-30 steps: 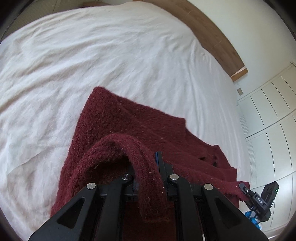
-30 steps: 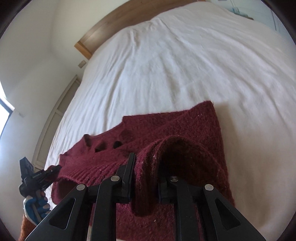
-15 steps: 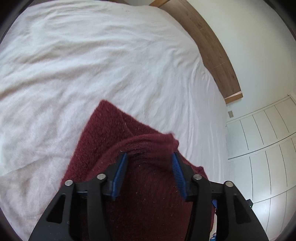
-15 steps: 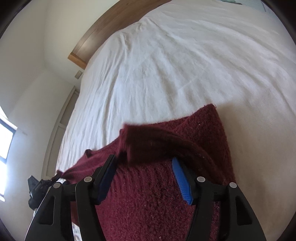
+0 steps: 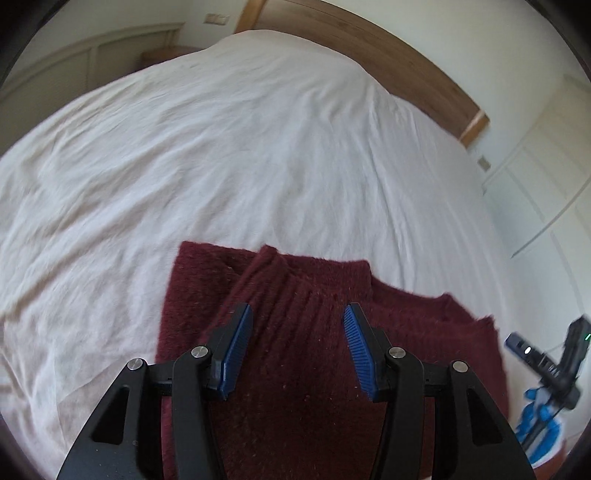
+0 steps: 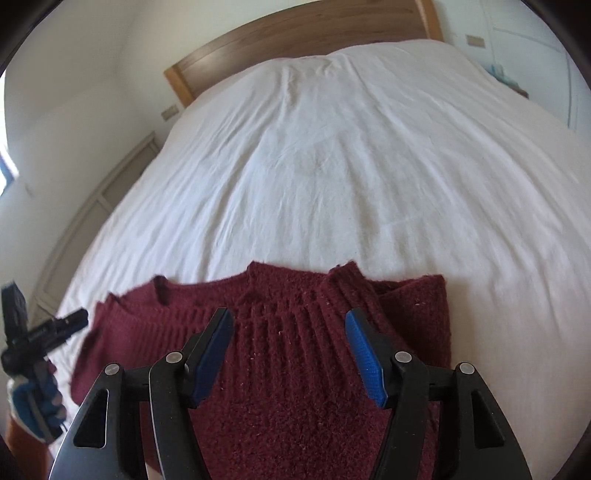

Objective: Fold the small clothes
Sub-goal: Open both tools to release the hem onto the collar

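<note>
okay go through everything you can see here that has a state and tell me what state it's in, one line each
Left gripper: open, nothing pinched, above the sweater.
Right gripper: open, nothing pinched, above the sweater.
Dark red sweater: released, lying folded on the bed, ribbed hem on top.
White bed sheet: spread over the bed, lightly wrinkled.
Gloved hand: wrapped around the left gripper's handle.

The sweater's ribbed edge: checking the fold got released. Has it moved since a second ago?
Yes. The ribbed edge has dropped out of the left gripper and the right gripper and now lies flat on the maroon sweater, toward the wooden headboard.
</note>
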Demonstrator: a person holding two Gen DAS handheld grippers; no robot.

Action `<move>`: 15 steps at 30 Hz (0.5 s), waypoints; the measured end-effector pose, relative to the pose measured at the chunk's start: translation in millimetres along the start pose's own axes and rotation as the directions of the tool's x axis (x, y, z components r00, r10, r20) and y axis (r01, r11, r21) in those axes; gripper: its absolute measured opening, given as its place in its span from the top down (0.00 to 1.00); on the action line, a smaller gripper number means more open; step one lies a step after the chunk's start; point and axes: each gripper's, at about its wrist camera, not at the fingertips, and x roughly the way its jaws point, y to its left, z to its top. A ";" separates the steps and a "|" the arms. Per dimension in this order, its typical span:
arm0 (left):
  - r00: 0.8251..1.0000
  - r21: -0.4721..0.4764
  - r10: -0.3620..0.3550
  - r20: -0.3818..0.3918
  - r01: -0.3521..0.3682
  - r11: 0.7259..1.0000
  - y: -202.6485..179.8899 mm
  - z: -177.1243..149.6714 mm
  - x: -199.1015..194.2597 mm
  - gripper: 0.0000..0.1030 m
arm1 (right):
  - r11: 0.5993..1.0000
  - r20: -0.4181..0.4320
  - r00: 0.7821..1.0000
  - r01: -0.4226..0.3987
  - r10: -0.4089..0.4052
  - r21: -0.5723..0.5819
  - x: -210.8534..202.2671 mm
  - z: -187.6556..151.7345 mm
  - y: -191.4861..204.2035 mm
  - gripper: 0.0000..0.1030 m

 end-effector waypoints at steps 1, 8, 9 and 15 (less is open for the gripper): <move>1.000 0.026 0.018 0.000 -0.018 0.999 -3.5 -5.5 5.0 0.55 | 1.000 -0.007 1.000 0.013 -0.013 -0.027 4.8 -2.0 4.8 0.37; 0.974 0.223 0.225 0.021 -0.224 0.949 -11.7 -35.0 58.6 0.51 | 0.972 -0.082 0.982 0.154 -0.171 -0.178 46.9 -24.3 5.4 0.37; 0.970 0.264 0.240 0.041 -0.242 0.934 -13.4 -43.0 61.3 0.50 | 0.972 -0.085 0.982 0.151 -0.169 -0.181 49.2 -28.0 0.9 0.37; 0.966 0.279 0.245 0.080 -0.258 0.925 -10.9 -60.8 61.1 0.48 | 0.977 -0.078 0.985 0.143 -0.157 -0.160 42.6 -36.2 -8.9 0.37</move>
